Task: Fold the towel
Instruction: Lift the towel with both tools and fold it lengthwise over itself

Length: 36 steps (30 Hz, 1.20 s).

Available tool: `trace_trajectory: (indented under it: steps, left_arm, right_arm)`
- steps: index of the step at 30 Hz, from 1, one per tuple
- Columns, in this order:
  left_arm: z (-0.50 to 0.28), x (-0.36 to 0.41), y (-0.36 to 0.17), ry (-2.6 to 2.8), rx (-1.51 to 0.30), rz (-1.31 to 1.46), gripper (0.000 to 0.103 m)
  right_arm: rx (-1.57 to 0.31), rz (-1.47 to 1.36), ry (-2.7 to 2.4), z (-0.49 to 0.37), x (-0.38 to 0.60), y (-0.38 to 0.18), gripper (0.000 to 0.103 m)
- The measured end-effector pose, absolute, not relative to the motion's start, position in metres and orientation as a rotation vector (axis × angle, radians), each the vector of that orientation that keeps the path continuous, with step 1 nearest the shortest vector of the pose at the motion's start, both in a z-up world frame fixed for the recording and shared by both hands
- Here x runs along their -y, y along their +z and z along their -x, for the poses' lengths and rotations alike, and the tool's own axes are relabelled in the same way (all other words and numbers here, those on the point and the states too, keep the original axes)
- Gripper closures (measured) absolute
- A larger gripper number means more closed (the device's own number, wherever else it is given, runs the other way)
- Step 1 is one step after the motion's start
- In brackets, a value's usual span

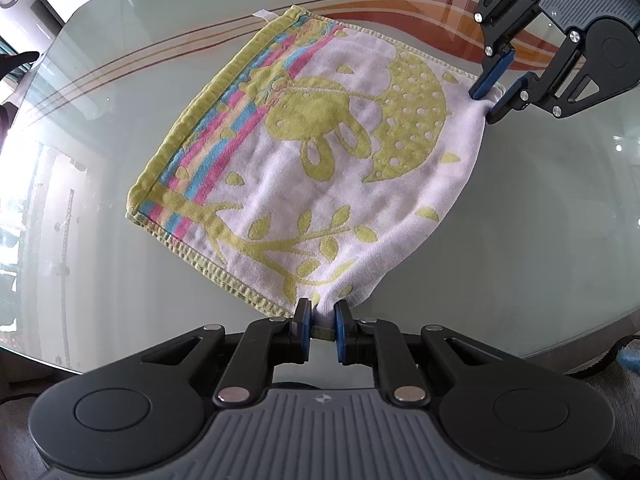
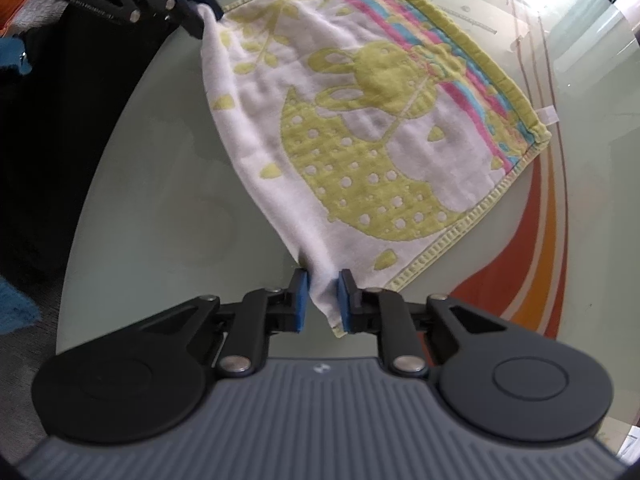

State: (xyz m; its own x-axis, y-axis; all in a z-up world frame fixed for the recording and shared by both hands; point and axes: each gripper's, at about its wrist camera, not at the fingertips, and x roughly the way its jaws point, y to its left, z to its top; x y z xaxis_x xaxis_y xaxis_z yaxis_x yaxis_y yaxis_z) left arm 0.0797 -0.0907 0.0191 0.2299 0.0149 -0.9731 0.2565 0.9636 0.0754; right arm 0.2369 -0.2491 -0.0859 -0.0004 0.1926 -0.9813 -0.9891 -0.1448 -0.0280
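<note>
A small white towel (image 1: 320, 152) with a green animal print, pink and blue stripes and a green hem lies on a glass table; it also shows in the right wrist view (image 2: 360, 128). My left gripper (image 1: 322, 322) is shut on one near corner of the towel. My right gripper (image 2: 324, 300) is shut on the other corner of the same edge. That edge is lifted slightly and stretched between the two grippers. The right gripper shows in the left wrist view (image 1: 491, 94), and the left gripper shows in the right wrist view (image 2: 202, 10). The far hem rests on the glass.
The round glass table (image 1: 520, 220) has orange and red curved stripes (image 2: 536, 240) at one side. Its edge runs close behind both grippers. Dark furniture and a blue cloth (image 2: 16, 60) lie beyond the table edge. Bright window light falls across the far side.
</note>
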Motion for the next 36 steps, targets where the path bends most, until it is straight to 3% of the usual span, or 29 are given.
trace_trajectory:
  steps: [9, 14, 17, 18, 32, 34, 36]
  left_arm:
    - [-0.079, 0.086, 0.025, -0.171, -1.323, -0.266, 0.089]
    - [-0.075, 0.081, 0.026, -0.178, -1.323, -0.258, 0.089]
    - [-0.072, 0.085, 0.027, -0.178, -1.321, -0.251, 0.089]
    - [-0.070, 0.088, 0.025, -0.178, -1.320, -0.252, 0.088]
    - [-0.079, 0.083, 0.015, -0.155, -1.337, -0.174, 0.087]
    - [-0.082, 0.080, 0.016, -0.147, -1.332, -0.155, 0.087]
    - [-0.085, 0.075, 0.020, -0.141, -1.324, -0.128, 0.087]
  right_arm:
    - [-1.033, 1.173, 1.394, -0.228, 0.248, -0.083, 0.089]
    - [-0.967, 1.194, 1.366, -0.224, 0.249, -0.078, 0.088]
    - [-0.900, 1.216, 1.360, -0.203, 0.261, -0.071, 0.067]
    - [-0.886, 1.223, 1.363, -0.202, 0.262, -0.071, 0.065]
    - [-0.834, 1.267, 1.425, -0.209, 0.250, -0.081, 0.066]
    - [-0.875, 1.243, 1.429, -0.213, 0.253, -0.078, 0.071]
    - [-0.900, 1.222, 1.424, -0.218, 0.252, -0.076, 0.083]
